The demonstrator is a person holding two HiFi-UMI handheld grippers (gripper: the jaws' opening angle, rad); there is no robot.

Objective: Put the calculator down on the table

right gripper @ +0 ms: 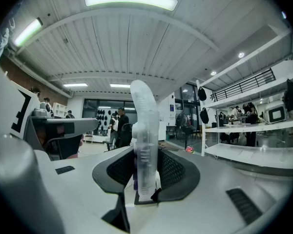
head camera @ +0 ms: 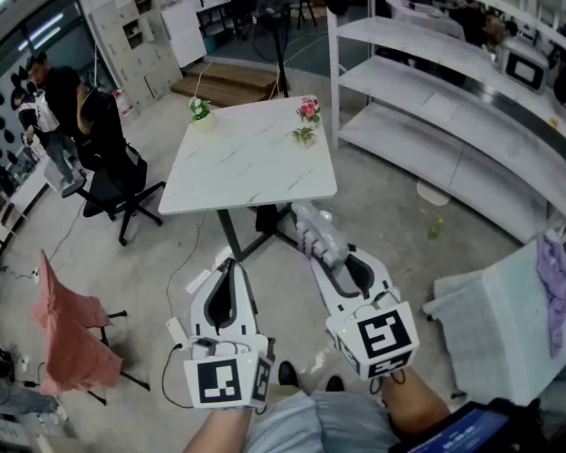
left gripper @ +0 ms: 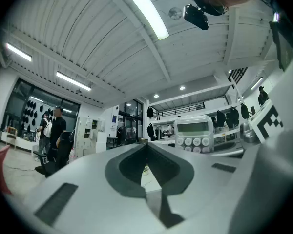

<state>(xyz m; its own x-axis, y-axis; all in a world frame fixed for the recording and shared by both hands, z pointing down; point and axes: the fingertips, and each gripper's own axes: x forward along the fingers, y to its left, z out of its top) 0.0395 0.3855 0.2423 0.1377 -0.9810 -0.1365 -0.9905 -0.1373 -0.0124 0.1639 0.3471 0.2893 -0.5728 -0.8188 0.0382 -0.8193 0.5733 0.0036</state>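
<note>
Head view: the right gripper [head camera: 328, 260] pinches the calculator [head camera: 319, 237] in the air above the grey floor [head camera: 387, 196], short of the white marbled bench [head camera: 250, 159]. The left gripper [head camera: 231, 266] is pressed together and empty.

Left gripper view: the calculator's face shows, display above keys.

Right gripper view: the calculator is edge-on, with its long axis upright.
</note>
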